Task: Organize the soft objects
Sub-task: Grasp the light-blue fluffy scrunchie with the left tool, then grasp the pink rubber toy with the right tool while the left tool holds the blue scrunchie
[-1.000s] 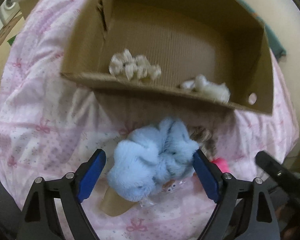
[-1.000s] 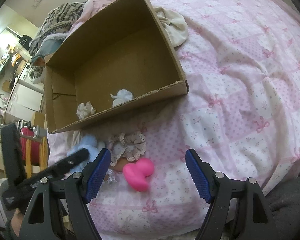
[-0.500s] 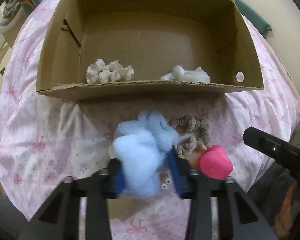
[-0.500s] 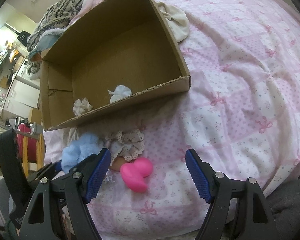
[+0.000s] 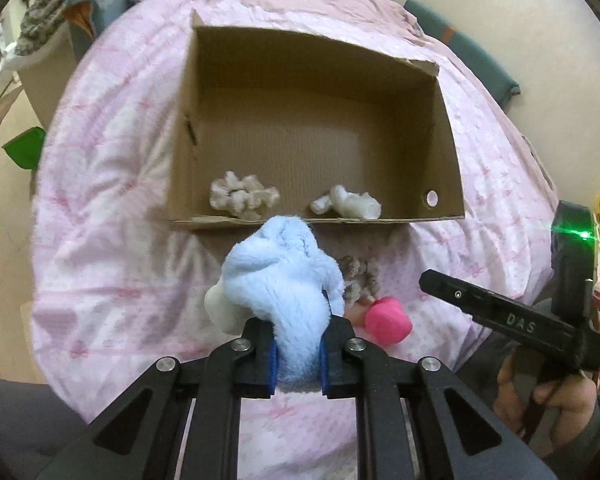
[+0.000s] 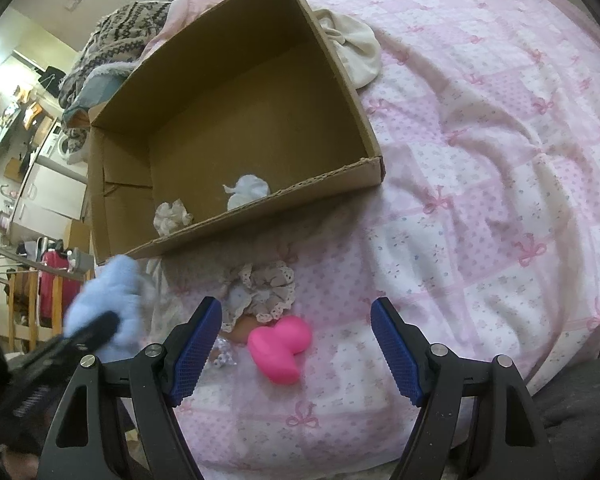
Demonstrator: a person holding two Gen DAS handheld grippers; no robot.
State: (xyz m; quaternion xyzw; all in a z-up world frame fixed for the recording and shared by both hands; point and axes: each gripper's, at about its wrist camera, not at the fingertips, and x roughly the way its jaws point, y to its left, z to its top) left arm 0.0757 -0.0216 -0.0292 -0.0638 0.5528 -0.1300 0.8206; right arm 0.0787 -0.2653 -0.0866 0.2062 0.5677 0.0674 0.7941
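My left gripper (image 5: pixel 296 360) is shut on a fluffy light-blue scrunchie (image 5: pixel 284 280) and holds it above the pink bedspread, in front of the open cardboard box (image 5: pixel 316 222). The scrunchie also shows in the right wrist view (image 6: pixel 108 300). Inside the box lie a cream scrunchie (image 5: pixel 242 196) and a white one (image 5: pixel 346 206). On the bed below are a lace-edged scrunchie (image 6: pixel 262 292) and a pink soft toy (image 6: pixel 282 344). My right gripper (image 6: pixel 296 344) is open, jaws on either side of the pink toy and above it.
A cream cloth (image 6: pixel 354 48) lies beside the box's far right wall. A patterned knit garment (image 6: pixel 116 40) is piled behind the box. Room furniture and a drying rack (image 6: pixel 32 280) stand beyond the bed's left edge. A pale object (image 5: pixel 220 308) lies under the blue scrunchie.
My left gripper closed on the blue scrunchie and lifted it off the bed, pulling back from the box. My right gripper stayed open and barely moved.
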